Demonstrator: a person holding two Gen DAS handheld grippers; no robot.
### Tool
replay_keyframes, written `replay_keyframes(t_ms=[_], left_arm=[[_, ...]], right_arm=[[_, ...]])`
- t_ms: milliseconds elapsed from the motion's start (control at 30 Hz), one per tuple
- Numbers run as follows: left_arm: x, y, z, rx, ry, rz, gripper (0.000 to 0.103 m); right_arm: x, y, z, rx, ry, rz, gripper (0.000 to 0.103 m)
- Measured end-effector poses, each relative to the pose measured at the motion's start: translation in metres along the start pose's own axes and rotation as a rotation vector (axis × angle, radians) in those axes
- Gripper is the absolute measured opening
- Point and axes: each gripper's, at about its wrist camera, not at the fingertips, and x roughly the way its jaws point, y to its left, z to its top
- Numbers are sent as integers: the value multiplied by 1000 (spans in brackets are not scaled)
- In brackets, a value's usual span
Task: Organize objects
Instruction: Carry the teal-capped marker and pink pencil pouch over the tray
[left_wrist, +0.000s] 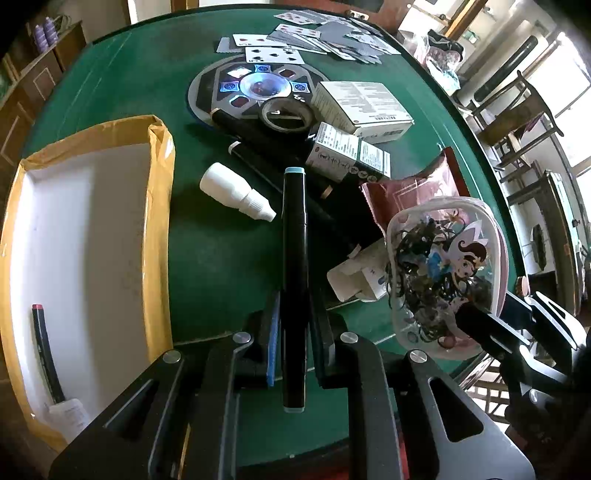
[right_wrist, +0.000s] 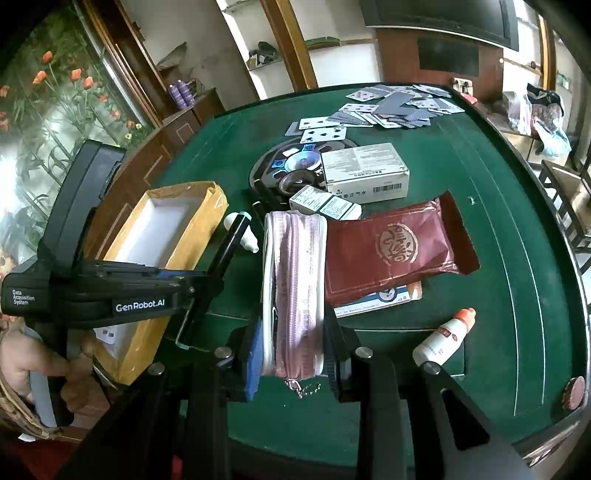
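Observation:
My left gripper is shut on a black marker with pale blue end caps, held above the green table. It shows at the left of the right wrist view too, left gripper and marker, beside the box. A yellow-taped box with a white inside stands to the left; a red-capped marker lies in it. My right gripper is shut on a pink zip pouch. The pouch shows its clear cartoon side full of hair ties in the left wrist view.
On the table lie a white dropper bottle, a tape roll, two white cartons, a red packet, an orange-capped bottle and scattered playing cards. A hand holds the left gripper's handle.

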Motion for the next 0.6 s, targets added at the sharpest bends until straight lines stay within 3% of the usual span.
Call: replay_keyframes(t_ms=[600], left_arm=[[-46, 45, -15, -110, -82, 24, 14]], right_arm=[[13, 40, 10, -66, -4, 82, 28]])
